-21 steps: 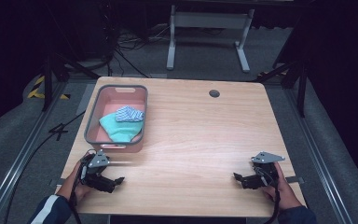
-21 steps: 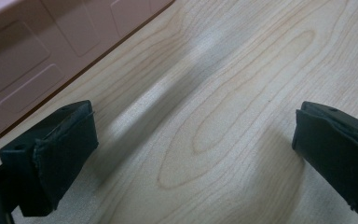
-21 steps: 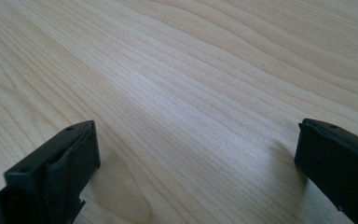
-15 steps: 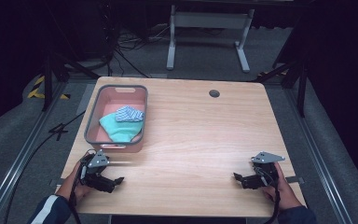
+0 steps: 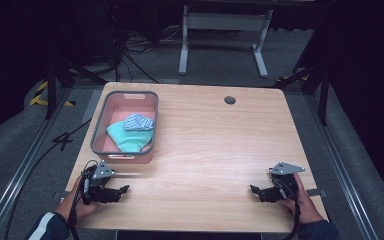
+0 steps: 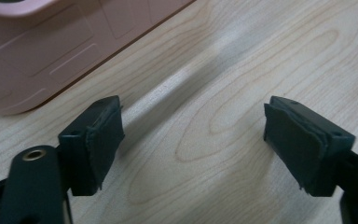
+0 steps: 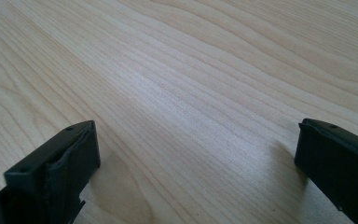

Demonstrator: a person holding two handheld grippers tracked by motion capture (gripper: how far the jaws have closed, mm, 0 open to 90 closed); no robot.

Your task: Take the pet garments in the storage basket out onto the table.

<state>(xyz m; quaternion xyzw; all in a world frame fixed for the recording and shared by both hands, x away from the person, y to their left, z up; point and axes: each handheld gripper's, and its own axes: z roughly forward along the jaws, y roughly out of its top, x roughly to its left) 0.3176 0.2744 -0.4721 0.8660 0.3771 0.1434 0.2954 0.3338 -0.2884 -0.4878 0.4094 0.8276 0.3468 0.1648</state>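
A pink basket [image 5: 100, 131] with a grey rim stands at the table's left. Inside it lie a teal cloth [image 5: 127, 140] and a blue-and-white striped cloth [image 5: 139, 121] on top of it. My left gripper [image 5: 122, 191] rests low near the front left edge, just in front of the basket, open and empty. In the left gripper view the jaws [image 6: 193, 140] stand wide apart over bare wood, with the basket's pink wall [image 6: 46, 46] at upper left. My right gripper [image 5: 256, 191] sits near the front right edge, open with nothing between its fingers [image 7: 56, 168].
The wooden table [image 5: 220, 145] has a dark round cable hole [image 5: 229, 100] at the back. A white metal stand [image 5: 222, 22] is on the floor beyond it. Cables run across the floor at left.
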